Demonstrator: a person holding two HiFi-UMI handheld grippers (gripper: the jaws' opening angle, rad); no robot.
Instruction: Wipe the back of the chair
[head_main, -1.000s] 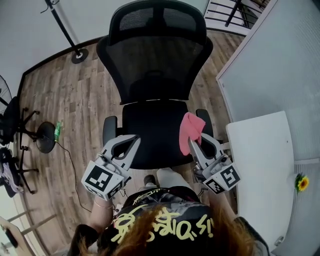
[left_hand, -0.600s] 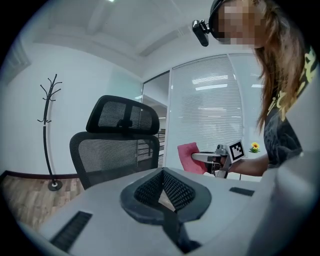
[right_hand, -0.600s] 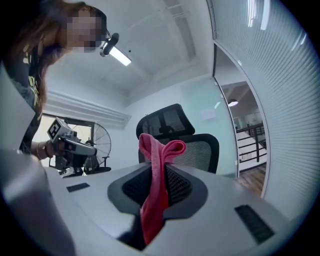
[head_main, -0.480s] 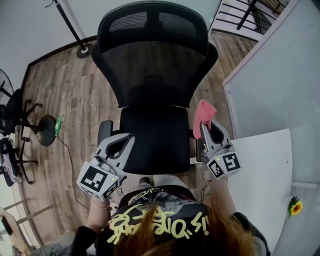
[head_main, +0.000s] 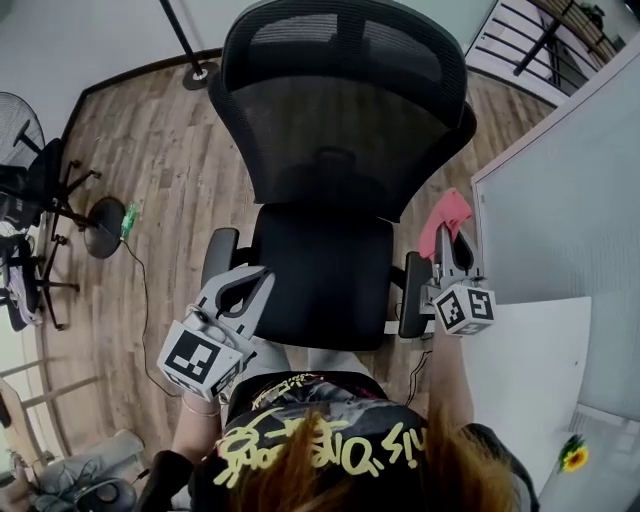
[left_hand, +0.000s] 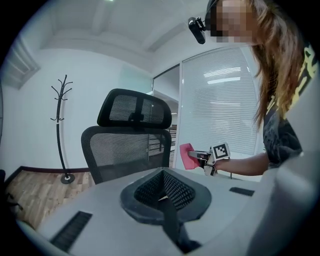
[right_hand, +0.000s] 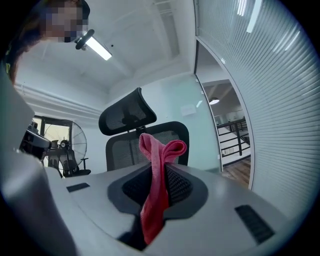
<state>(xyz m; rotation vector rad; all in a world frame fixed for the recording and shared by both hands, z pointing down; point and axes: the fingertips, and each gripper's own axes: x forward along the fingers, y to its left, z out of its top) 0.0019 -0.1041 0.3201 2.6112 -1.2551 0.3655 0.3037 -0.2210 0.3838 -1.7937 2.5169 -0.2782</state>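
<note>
Head view: the right gripper pinches a pink cloth, with the mesh chair back ahead to its left. Left gripper view: the left gripper is closed and empty. Right gripper view: the cloth flops limp above the jaws. It looks soft and light, best held by its bunched fold.

The floor is of wood planks; the walls are white. A coat stand stands by the wall, and a white table is at the right.

Matt black mesh chair back, soft pink cloth.
</note>
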